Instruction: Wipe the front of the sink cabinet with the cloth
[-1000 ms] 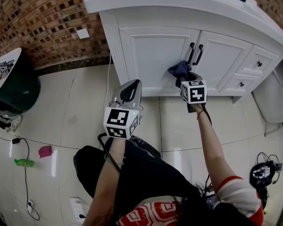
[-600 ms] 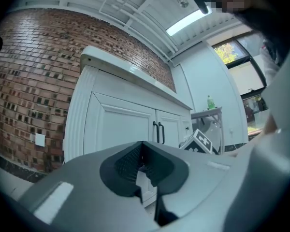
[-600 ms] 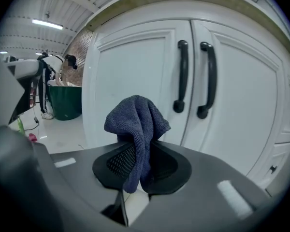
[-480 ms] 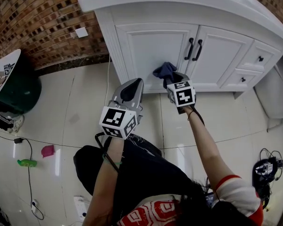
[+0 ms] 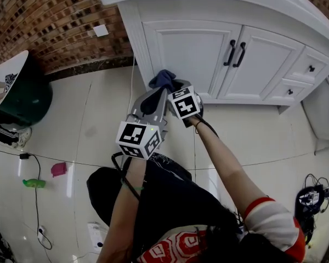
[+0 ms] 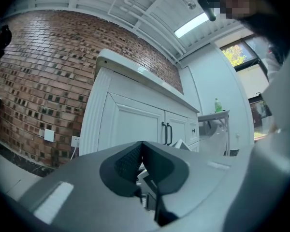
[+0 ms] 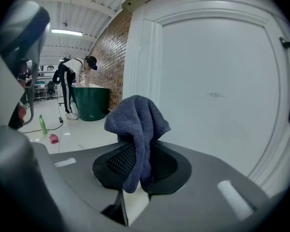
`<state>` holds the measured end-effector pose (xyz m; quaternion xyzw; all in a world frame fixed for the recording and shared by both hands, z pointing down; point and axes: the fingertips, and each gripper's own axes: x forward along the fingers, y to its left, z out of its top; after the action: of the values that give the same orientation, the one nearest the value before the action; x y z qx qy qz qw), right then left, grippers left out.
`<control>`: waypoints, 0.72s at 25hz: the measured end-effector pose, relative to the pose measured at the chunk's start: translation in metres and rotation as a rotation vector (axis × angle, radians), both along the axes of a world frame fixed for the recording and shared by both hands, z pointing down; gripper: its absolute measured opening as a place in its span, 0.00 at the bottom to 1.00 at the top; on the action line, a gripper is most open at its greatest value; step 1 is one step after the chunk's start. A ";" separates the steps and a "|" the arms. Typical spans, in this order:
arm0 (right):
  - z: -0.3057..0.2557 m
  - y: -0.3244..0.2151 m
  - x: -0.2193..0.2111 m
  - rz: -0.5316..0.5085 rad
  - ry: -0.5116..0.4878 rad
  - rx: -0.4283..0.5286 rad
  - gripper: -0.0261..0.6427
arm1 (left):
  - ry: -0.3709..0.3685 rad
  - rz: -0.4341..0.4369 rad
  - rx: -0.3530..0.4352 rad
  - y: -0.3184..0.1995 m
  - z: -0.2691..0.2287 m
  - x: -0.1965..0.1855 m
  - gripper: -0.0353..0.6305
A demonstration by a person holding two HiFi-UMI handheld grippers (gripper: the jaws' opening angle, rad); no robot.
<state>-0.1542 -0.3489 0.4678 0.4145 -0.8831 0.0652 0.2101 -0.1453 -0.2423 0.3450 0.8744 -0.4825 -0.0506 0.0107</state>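
The white sink cabinet (image 5: 192, 48) fills the top of the head view, with two doors and black handles (image 5: 234, 53). My right gripper (image 5: 170, 89) is shut on a dark blue cloth (image 5: 163, 80), held against the lower left corner of the left door. In the right gripper view the cloth (image 7: 135, 117) bunches up out of the shut right gripper (image 7: 137, 158), close before the door panel (image 7: 217, 95); I cannot tell whether it touches. My left gripper (image 5: 152, 102) hangs just left of it, shut and holding nothing. The left gripper (image 6: 141, 153) points at the cabinet (image 6: 130, 124).
A dark green bin (image 5: 16, 100) stands at the left by the brick wall (image 5: 49, 15). A pink item (image 5: 58, 169), a green bottle (image 5: 33, 183) and cables lie on the tiled floor. A wall socket (image 5: 101, 30) sits left of the cabinet. A person (image 7: 72, 76) stands far off.
My right gripper has carried the cloth leftward across the cabinet front, from beside the door handles to the left door's lower left corner. The left gripper has stayed almost in place.
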 end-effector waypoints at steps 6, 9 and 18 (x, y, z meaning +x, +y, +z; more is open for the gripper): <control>0.009 -0.005 -0.005 0.000 0.002 -0.017 0.15 | 0.036 -0.014 -0.009 -0.001 0.000 -0.008 0.05; 0.014 -0.009 0.011 0.027 0.010 -0.025 0.15 | 0.045 -0.024 -0.008 -0.001 -0.001 -0.012 0.05; 0.036 -0.019 0.096 0.161 0.044 -0.071 0.15 | 0.002 0.001 -0.018 -0.001 0.003 0.000 0.05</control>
<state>-0.0585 -0.3684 0.5034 0.4777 -0.8392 0.1040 0.2381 -0.1450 -0.2434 0.3475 0.8745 -0.4823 -0.0472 0.0190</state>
